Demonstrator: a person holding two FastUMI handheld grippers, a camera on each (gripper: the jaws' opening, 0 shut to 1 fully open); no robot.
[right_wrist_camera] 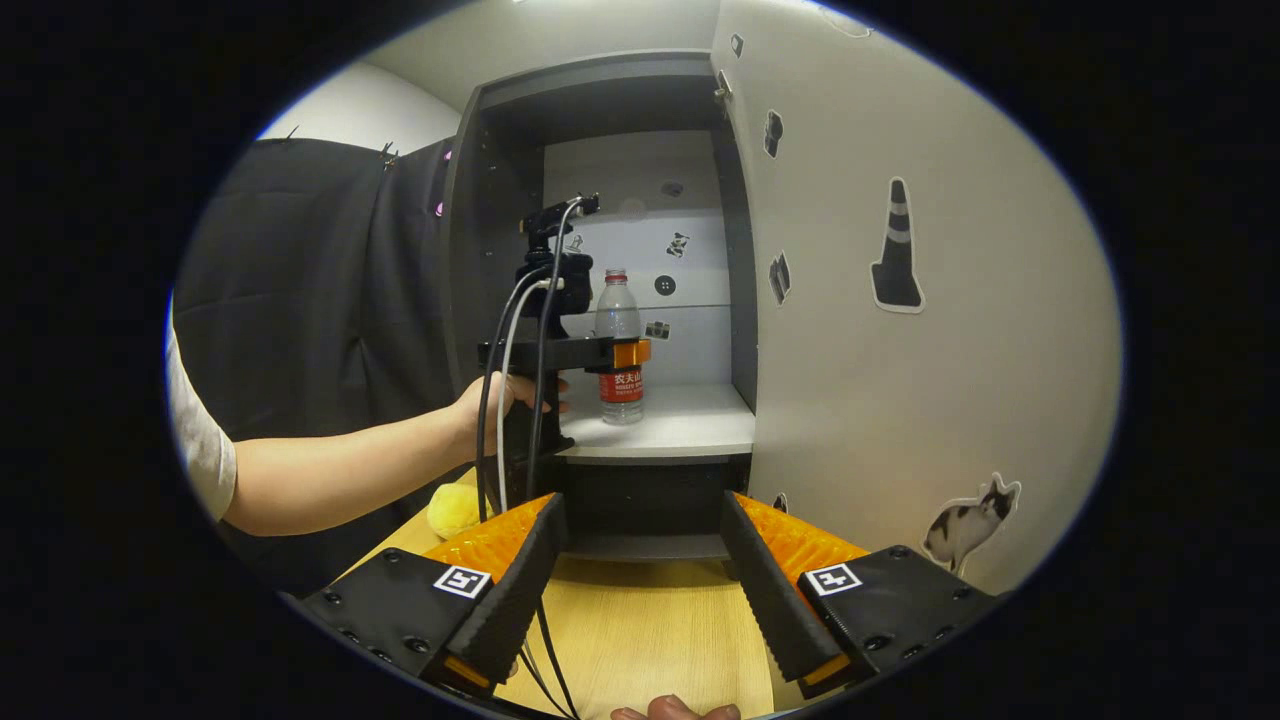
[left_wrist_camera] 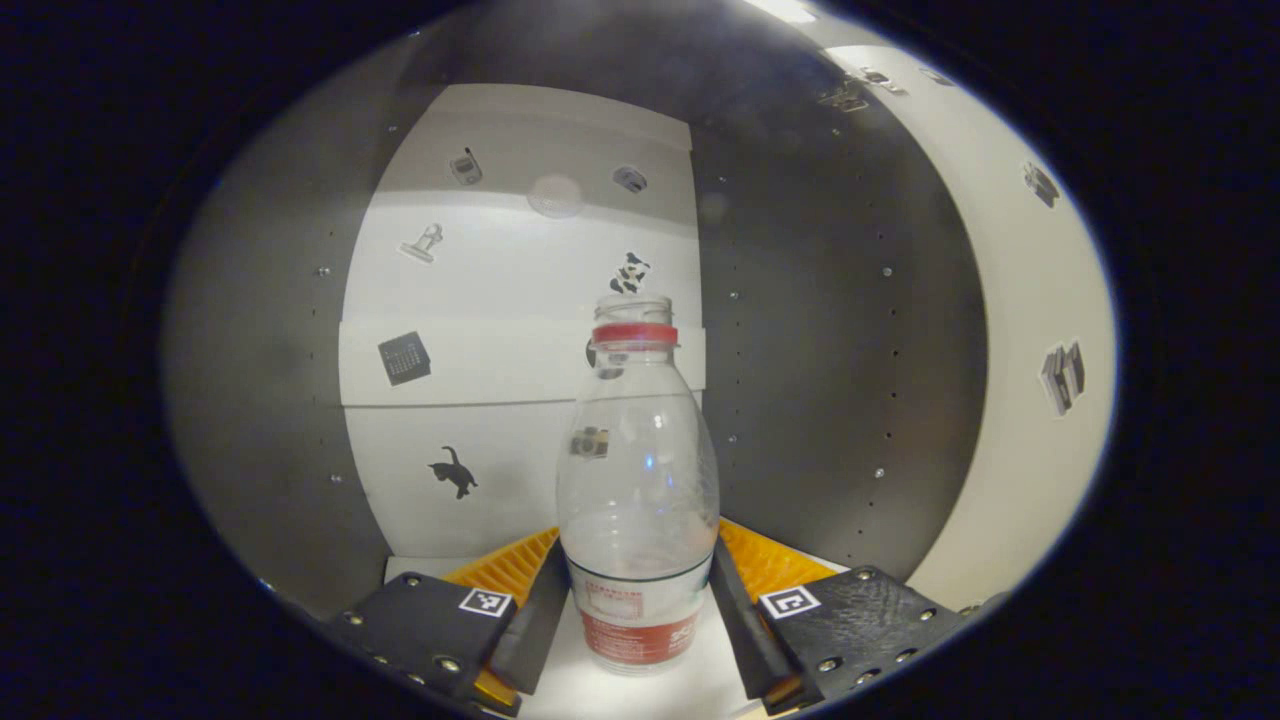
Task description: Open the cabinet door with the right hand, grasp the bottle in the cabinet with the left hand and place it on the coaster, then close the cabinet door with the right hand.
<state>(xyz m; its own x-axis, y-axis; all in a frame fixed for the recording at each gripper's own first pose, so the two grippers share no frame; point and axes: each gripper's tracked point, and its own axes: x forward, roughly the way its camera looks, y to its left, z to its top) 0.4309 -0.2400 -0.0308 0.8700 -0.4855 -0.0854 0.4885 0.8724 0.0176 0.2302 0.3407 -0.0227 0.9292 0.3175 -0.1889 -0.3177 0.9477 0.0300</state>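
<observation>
The clear bottle [left_wrist_camera: 636, 500], standing upright on the white shelf [right_wrist_camera: 690, 425] inside the open cabinet [right_wrist_camera: 600, 90], is being flanked closely by the left gripper [left_wrist_camera: 636, 610]; contact cannot be told. The right gripper [right_wrist_camera: 645, 590] is being held wide apart above the wooden table [right_wrist_camera: 650, 620], beside the cabinet door [right_wrist_camera: 900, 400].

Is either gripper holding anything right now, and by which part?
The left gripper has the bottle between its fingers at the lower body, by the label; firm contact cannot be told. The right gripper holds nothing.
</observation>
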